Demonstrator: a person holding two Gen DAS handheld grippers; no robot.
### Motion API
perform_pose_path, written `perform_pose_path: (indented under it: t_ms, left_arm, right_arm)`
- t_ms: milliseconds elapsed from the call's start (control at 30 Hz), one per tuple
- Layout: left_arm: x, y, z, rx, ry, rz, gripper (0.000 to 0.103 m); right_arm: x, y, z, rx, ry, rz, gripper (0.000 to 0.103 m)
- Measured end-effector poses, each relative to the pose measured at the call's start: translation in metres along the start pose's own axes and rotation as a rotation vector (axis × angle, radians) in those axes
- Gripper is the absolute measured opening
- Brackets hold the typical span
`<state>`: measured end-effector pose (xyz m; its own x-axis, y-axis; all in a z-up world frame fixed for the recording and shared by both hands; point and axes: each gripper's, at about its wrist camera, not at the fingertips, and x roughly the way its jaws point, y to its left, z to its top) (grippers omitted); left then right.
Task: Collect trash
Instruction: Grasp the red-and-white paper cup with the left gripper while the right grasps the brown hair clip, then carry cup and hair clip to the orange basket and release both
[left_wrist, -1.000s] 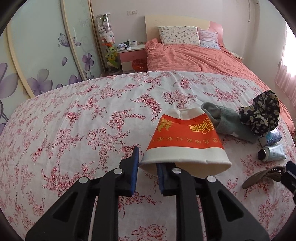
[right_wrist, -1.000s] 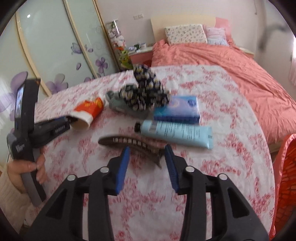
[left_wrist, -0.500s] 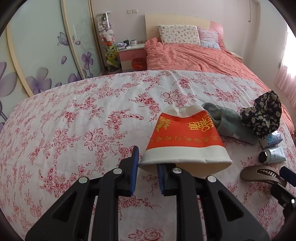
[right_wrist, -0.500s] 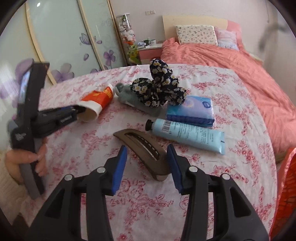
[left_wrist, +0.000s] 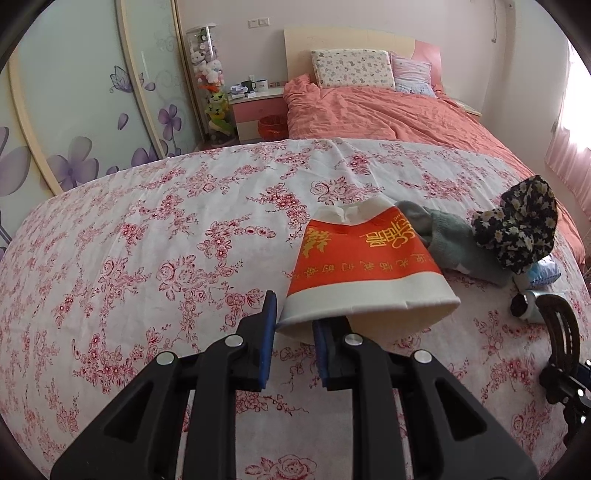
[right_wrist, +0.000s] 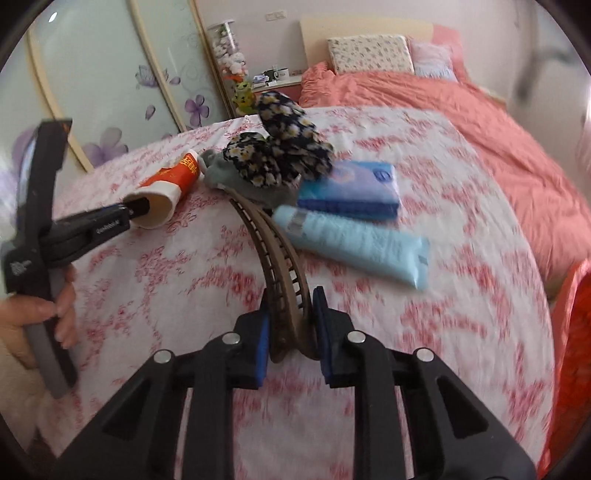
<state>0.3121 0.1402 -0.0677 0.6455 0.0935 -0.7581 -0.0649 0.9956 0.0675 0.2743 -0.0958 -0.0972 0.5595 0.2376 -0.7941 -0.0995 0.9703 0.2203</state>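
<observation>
Right tongs (right_wrist: 290, 325): jaws closing around brown toothed hair clip (right_wrist: 275, 254), curved plastic, at the near edge of the floral-clothed counter (right_wrist: 424, 369). Left tongs (left_wrist: 293, 332): pinching the rim of a crushed orange-and-white paper cup (left_wrist: 364, 266) lying mid-counter; bare cloth to its left. Beyond: blue tube (right_wrist: 354, 243), tissue pack (right_wrist: 351, 184), floral cloth (right_wrist: 280, 147).

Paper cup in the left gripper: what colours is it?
The paper cup is orange-red with yellow lettering and a white rim band; left wrist view shows it best.

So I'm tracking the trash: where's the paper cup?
The paper cup lies tipped over on the floral cloth, its rim pinched by the left gripper, beside the grey sock.
</observation>
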Motion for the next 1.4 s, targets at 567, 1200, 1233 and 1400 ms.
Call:
perform_pose_path:
  t_ms: [567, 1200, 1233, 1400]
  left_arm:
    - [0.002, -0.011, 0.01, -0.01, -0.036, 0.019, 0.011]
    - [-0.087, -0.016, -0.001, 0.013, -0.196, -0.043, 0.005]
    - [-0.092, -0.018, -0.001, 0.015, -0.201, -0.049, 0.005]
    - [-0.119, -0.04, -0.002, 0.047, -0.237, -0.095, 0.005]
  right_arm:
    - [-0.008, -0.002, -0.013, 0.056, -0.056, -0.068, 0.022]
    - [-0.107, -0.002, -0.022, 0.129, -0.24, -0.072, 0.02]
    - [-0.113, -0.004, -0.022, 0.134, -0.249, -0.075, 0.02]
    - [-0.146, -0.014, -0.029, 0.162, -0.309, -0.103, 0.02]
